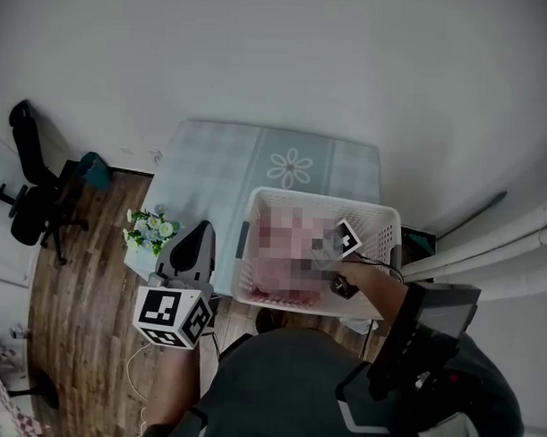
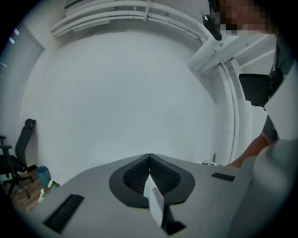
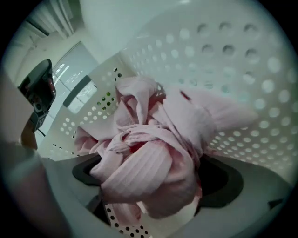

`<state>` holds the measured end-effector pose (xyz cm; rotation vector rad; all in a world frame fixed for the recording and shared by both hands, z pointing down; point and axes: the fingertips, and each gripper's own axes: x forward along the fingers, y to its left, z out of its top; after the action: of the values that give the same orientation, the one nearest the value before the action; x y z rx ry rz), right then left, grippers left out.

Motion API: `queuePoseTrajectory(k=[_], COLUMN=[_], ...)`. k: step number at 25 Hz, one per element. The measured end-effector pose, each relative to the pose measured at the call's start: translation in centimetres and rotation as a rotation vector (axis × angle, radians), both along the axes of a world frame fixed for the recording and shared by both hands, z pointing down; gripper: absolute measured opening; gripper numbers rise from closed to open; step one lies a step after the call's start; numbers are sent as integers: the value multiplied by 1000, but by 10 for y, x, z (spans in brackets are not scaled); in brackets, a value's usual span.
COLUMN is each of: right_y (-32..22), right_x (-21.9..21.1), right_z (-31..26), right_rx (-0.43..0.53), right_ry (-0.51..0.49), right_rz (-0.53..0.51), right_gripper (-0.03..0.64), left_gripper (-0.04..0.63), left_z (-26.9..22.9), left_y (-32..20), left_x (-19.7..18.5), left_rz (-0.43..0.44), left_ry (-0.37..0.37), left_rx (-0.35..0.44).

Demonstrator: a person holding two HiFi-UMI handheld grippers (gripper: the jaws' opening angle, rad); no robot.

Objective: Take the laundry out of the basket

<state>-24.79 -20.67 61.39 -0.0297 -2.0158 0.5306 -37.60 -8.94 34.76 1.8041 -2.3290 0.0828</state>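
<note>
A white perforated laundry basket (image 1: 381, 215) stands at the near edge of the table. Pink laundry (image 1: 279, 251) lies bunched inside it. My right gripper (image 1: 320, 256) reaches down into the basket from the right. In the right gripper view its jaws (image 3: 156, 179) stand wide open, with a fold of the pink laundry (image 3: 153, 125) between the dark pads, and the basket wall (image 3: 233, 60) rises behind. My left gripper (image 1: 200, 232) hovers outside the basket, left of its rim. Its pads (image 2: 149, 162) meet in a line, shut on nothing.
The basket sits on a table with a pale green checked cloth (image 1: 289, 167). A small pot of flowers (image 1: 150, 227) stands at the table's left corner, close to my left gripper. An office chair (image 1: 32, 196) stands on the wooden floor at far left. White walls lie behind.
</note>
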Motion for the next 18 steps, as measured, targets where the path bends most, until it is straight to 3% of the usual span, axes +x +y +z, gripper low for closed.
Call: queuePoseTrajectory(k=[4,14,18], right_y=[8,7,9], right_x=[-18,-33,-32], right_z=[33,45,40], right_rx=[23,65,86], right_ry=[66,87,27], right_rz=[6,-58,-72], right_gripper=[578,572,463], left_gripper=[9,9,9], left_z=[7,26,27], left_y=[-2,-11,-17], left_x=[-6,-12,-8], left_rz=[-7,-4,14], left_ry=[15,67,74], left_rx=[-11,-25,-21])
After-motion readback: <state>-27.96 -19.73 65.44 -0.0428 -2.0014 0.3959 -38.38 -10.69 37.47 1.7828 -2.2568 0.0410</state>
